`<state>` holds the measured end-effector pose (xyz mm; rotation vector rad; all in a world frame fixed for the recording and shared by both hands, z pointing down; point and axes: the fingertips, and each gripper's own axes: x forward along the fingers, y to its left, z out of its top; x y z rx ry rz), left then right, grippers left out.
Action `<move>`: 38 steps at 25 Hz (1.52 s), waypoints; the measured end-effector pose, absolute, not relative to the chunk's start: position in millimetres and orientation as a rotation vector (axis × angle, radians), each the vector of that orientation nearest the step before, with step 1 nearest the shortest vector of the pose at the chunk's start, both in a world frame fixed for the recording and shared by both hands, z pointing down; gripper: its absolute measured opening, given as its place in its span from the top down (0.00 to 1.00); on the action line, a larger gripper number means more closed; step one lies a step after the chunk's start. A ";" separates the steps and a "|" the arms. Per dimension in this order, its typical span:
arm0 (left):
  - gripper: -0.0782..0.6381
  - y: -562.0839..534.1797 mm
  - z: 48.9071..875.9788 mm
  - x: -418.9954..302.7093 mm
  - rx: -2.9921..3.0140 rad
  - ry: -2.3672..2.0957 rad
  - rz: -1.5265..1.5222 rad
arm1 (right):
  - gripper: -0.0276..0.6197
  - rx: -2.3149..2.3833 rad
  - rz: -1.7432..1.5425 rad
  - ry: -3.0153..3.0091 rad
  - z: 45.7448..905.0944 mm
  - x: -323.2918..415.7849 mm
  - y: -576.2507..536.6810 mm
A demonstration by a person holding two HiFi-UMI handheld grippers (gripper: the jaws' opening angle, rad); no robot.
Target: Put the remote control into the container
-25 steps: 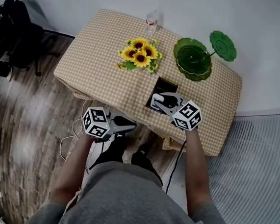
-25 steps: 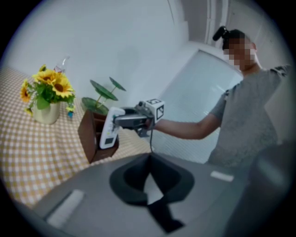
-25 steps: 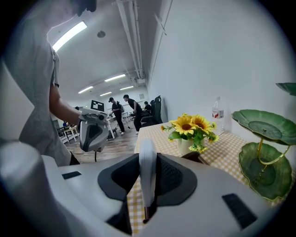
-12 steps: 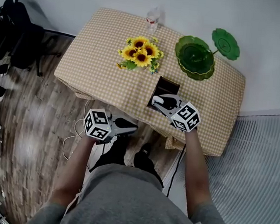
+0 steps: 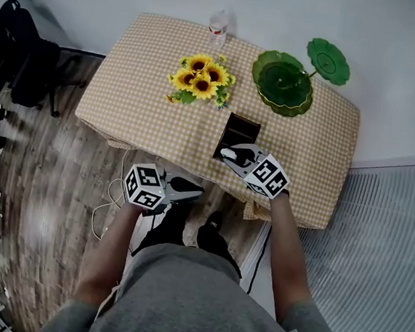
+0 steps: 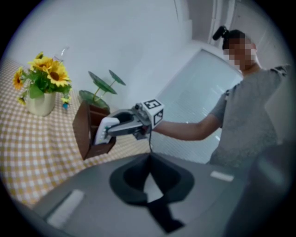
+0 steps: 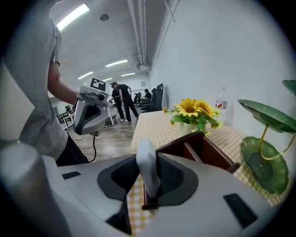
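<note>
In the right gripper view a white remote control stands upright between my jaws, and my right gripper is shut on it. Just beyond it is the dark brown wooden container, open at the top with a divider inside. From the head view my right gripper holds the remote control over the near end of the container. The left gripper view shows the remote control tilted at the container's rim. My left gripper is shut and empty, off the table's near edge.
On the checked tablecloth stand a vase of sunflowers, a water bottle at the far edge and a green leaf-shaped dish. A dark chair is at the left. A cable lies on the wood floor.
My right gripper has come down a little with the remote control, closer to the container's near end. The left gripper has stayed where it was.
</note>
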<state>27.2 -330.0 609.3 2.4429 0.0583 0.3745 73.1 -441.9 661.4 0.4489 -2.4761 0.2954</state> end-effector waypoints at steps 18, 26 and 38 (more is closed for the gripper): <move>0.89 -337.6 603.0 38.7 2.473 0.067 0.374 | 0.77 0.543 0.342 -2.494 648.1 91.1 -450.2; 0.89 -341.0 597.5 43.1 2.489 0.069 0.362 | 0.77 0.586 0.353 -2.519 631.7 100.9 -457.8; 0.89 -355.0 590.8 55.3 2.530 0.050 0.337 | 0.77 0.643 0.433 -2.637 583.3 107.1 -441.2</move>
